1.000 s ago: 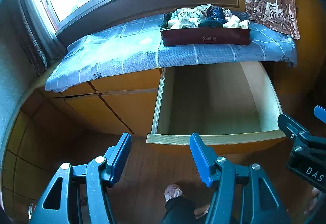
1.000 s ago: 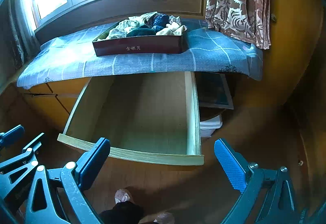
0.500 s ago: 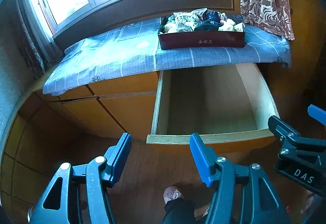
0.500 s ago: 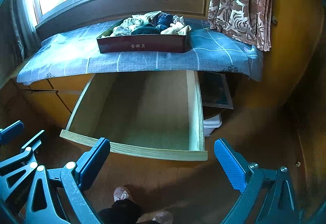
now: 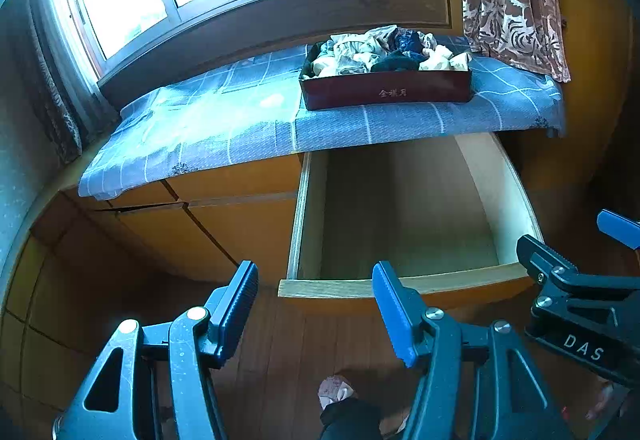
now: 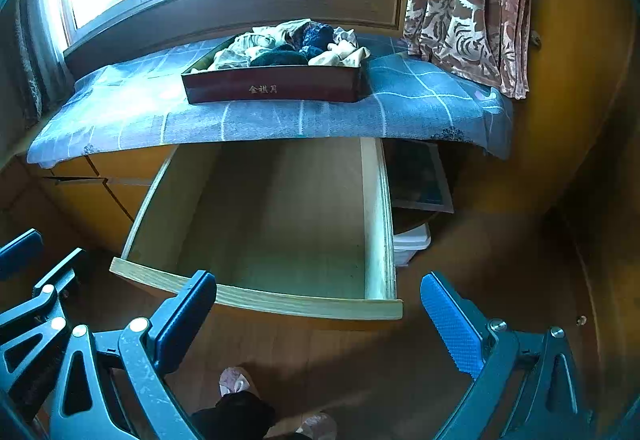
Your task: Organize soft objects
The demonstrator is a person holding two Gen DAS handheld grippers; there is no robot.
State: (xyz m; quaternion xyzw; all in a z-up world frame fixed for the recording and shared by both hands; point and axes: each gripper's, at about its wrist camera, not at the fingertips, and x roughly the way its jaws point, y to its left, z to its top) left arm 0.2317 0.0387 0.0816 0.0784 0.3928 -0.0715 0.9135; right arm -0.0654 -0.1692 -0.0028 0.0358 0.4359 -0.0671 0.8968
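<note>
A dark red box [image 5: 386, 92] [image 6: 276, 86] heaped with soft clothes [image 5: 384, 50] [image 6: 288, 44], pale and dark blue, rests on a blue checked cloth [image 5: 240, 120] [image 6: 280, 116] under the window. Below it a wooden drawer [image 5: 404, 282] [image 6: 256, 298] is pulled out and holds nothing. My left gripper [image 5: 316, 284] hangs open in front of the drawer's front edge, nothing between its fingers. My right gripper [image 6: 318, 294] is open wider, also short of the drawer and holding nothing. The right gripper's fingers [image 5: 560, 272] show at the right of the left wrist view.
Closed orange cabinet fronts [image 5: 224, 216] lie left of the drawer. A patterned curtain [image 6: 464, 0] hangs at the right. A white plastic bin [image 6: 410, 244] and a framed panel [image 6: 420, 180] sit right of the drawer. A person's feet [image 6: 236, 384] stand on the wooden floor below.
The views have shifted only slightly, with the box and drawer drifting a little in frame. Both grippers keep the same opening and hold nothing.
</note>
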